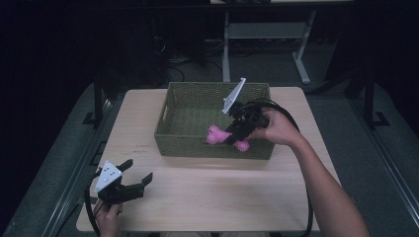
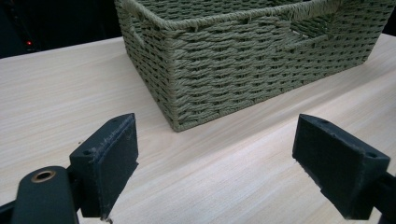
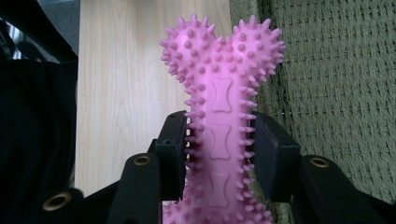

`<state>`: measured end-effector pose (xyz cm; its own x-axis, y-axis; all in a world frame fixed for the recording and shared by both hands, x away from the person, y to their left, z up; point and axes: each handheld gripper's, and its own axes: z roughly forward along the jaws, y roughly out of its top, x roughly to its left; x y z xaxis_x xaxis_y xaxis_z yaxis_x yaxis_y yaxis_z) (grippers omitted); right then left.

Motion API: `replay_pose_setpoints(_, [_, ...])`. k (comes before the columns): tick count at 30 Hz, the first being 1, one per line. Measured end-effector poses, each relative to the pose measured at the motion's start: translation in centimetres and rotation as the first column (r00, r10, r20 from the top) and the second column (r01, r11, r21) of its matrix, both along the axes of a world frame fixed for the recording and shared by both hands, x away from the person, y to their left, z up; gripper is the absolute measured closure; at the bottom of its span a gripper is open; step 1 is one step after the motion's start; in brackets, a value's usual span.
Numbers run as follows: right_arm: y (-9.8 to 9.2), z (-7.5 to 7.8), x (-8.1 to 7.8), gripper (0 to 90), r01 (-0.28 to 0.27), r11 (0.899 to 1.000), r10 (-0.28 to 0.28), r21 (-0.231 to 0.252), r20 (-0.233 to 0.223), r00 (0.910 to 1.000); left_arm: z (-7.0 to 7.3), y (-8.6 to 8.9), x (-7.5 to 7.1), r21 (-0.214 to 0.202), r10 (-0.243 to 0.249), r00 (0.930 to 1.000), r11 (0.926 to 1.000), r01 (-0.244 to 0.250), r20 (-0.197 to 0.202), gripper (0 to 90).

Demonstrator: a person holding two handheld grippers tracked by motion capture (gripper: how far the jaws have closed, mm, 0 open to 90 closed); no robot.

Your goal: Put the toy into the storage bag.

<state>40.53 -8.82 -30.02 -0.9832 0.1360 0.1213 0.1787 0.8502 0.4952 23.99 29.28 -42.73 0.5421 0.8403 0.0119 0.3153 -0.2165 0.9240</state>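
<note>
A pink spiky bone-shaped toy (image 3: 220, 107) is clamped by its shaft between the jaws of my right gripper (image 3: 219, 154). In the high view the right gripper (image 1: 231, 136) holds the pink toy (image 1: 215, 134) over the near wall of a green woven basket (image 1: 178, 143). My left gripper (image 1: 137, 174) stands open near the table's front left corner, apart from the basket. In the left gripper view its pads (image 2: 112, 163) are wide apart with bare table between them, facing a corner of the basket (image 2: 233, 70).
The light wooden table (image 1: 212, 197) has free room in front of the basket and at its left. Dark floor and a desk frame (image 1: 267, 34) lie behind the table.
</note>
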Motion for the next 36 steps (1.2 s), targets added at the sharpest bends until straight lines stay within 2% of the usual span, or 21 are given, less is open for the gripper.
replay_pose_setpoints(11, [0.3, -0.7, 1.7, 57.7, 0.013, 1.000, -0.013, -0.012, -0.023, 0.9996, 0.0, -0.3, 0.1, 0.007, -0.012, 0.9999, 0.9999, 0.012, -0.003, 13.8])
replay_pose_setpoints(26, [0.6, 0.3, 3.3, 57.7, 0.031, 0.999, -0.031, -0.020, -0.015, 0.9994, 0.0, -0.4, 0.1, 0.012, -0.013, 0.9999, 0.9998, 0.013, -0.004, 13.8])
replay_pose_setpoints(36, [-0.1, -0.5, 5.3, 57.7, 0.073, 0.997, -0.074, -0.025, -0.035, 0.9967, -0.1, -0.4, 0.2, 0.007, -0.009, 0.9999, 0.9999, 0.009, -0.007, 13.8])
